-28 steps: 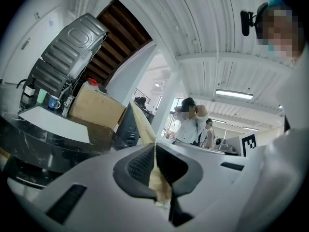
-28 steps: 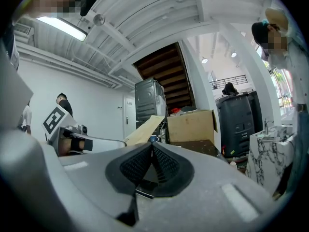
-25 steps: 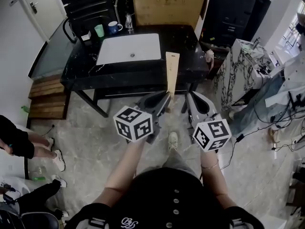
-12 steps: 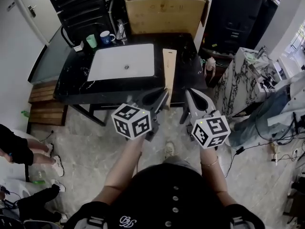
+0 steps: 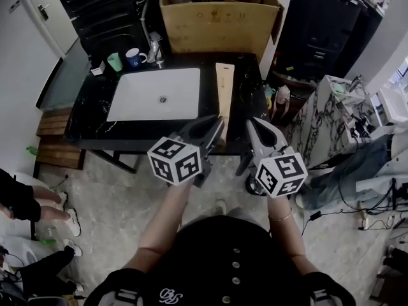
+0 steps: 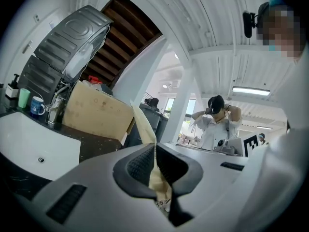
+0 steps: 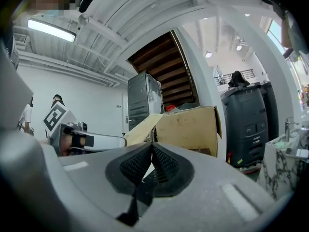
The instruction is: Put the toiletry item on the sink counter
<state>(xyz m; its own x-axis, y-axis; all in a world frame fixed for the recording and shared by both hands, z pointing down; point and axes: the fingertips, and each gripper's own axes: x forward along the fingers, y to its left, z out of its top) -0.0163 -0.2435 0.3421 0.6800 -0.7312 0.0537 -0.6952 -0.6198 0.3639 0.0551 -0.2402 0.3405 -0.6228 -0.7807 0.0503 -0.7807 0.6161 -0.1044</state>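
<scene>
the left gripper (image 5: 218,123) is clamped tight on the near end of a long, flat beige toiletry box (image 5: 222,91). the box sticks out ahead over the black sink counter (image 5: 89,116), just right of the white sink (image 5: 143,101). the right gripper (image 5: 251,123) sits alongside, jaws pressed together on nothing. a green cup (image 5: 115,62) and blue mug (image 5: 134,58) stand at the counter's far left, with a big cardboard box (image 5: 217,21) behind.

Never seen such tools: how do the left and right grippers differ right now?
The left gripper has its jaws shut on a long tan package; the right gripper has its jaws shut on nothing. The left gripper slants rightward, the right gripper leftward, so their tips converge. Both are grey and carry a marker cube.
</scene>
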